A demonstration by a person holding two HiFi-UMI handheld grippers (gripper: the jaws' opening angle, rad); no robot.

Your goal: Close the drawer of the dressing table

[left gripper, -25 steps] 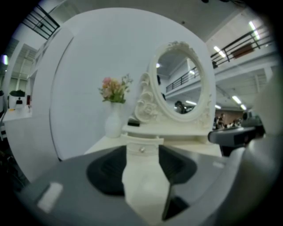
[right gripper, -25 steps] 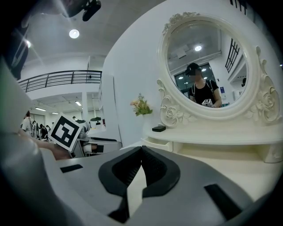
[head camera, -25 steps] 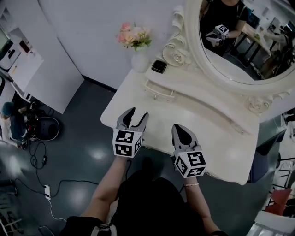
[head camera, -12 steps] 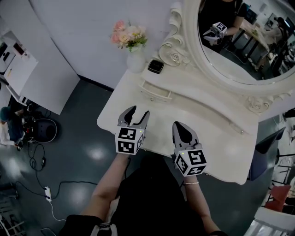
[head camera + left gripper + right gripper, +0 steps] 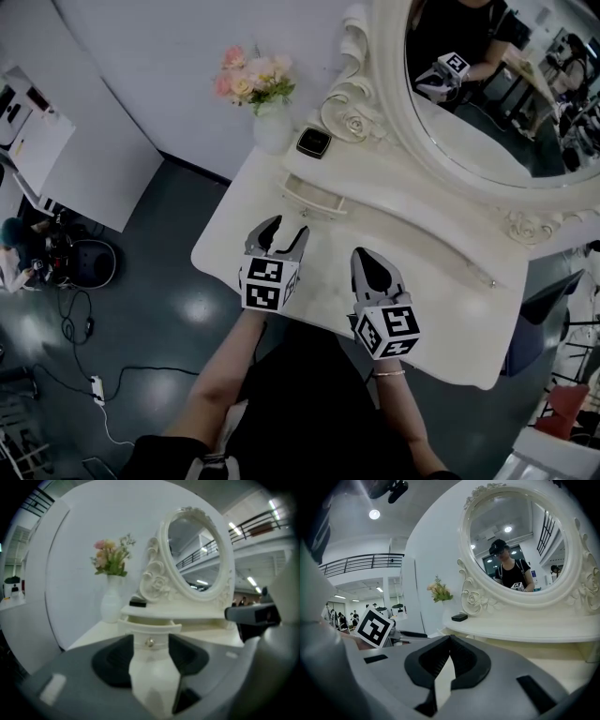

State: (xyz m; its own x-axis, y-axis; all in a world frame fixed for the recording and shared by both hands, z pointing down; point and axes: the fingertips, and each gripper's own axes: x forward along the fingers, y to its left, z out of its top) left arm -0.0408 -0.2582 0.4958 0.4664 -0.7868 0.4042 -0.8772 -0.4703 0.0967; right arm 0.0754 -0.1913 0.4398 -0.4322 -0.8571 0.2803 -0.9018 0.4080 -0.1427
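Note:
The white dressing table (image 5: 231, 228) has a small drawer (image 5: 312, 197) on its raised shelf, pulled out a little. In the left gripper view the drawer front (image 5: 150, 628) and its round knob (image 5: 150, 642) sit straight ahead between the jaws. My left gripper (image 5: 284, 231) hovers open over the tabletop, a short way in front of the drawer, holding nothing. My right gripper (image 5: 364, 259) is shut and empty, level with the left one and to its right, over the tabletop. Its jaws (image 5: 450, 641) meet at the tips.
A white vase of pink flowers (image 5: 255, 91) stands at the table's back left corner, with a small black box (image 5: 313, 142) beside it. The big oval mirror (image 5: 487, 94) rises behind the shelf. Dark floor with cables (image 5: 84, 356) lies to the left.
Both grippers have edged slightly forward toward the drawer, and the head view has shifted a little. Neither gripper's jaw state has changed.

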